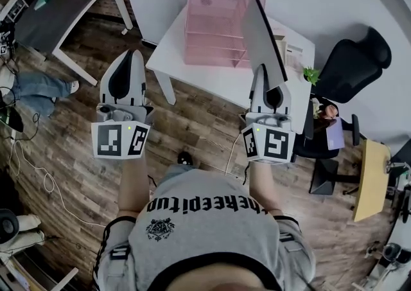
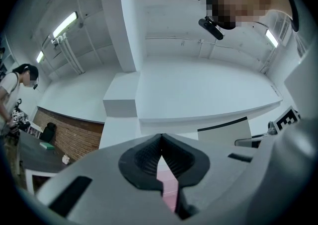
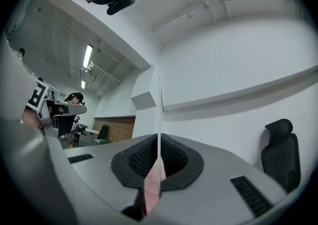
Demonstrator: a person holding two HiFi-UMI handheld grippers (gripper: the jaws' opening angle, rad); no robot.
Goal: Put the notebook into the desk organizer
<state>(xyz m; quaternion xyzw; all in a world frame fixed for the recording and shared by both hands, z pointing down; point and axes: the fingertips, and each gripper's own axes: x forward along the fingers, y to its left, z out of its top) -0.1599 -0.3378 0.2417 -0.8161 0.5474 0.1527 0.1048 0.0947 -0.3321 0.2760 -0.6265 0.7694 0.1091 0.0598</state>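
As the jaws of the right gripper (image 3: 159,139) are being pressed shut on the lower edge of a thin grey flat notebook (image 1: 262,39), that notebook is being held upright and slightly tilted. The left gripper (image 2: 161,138) is being carried with its jaws together and nothing between them, over the brown wooden plank floor (image 1: 83,155). The notebook is being held above the white table (image 1: 168,52), just beside the right wall of the pink translucent plastic desk organizer (image 1: 215,20), outside its compartments. A black office chair (image 1: 350,65) is being shown further right.
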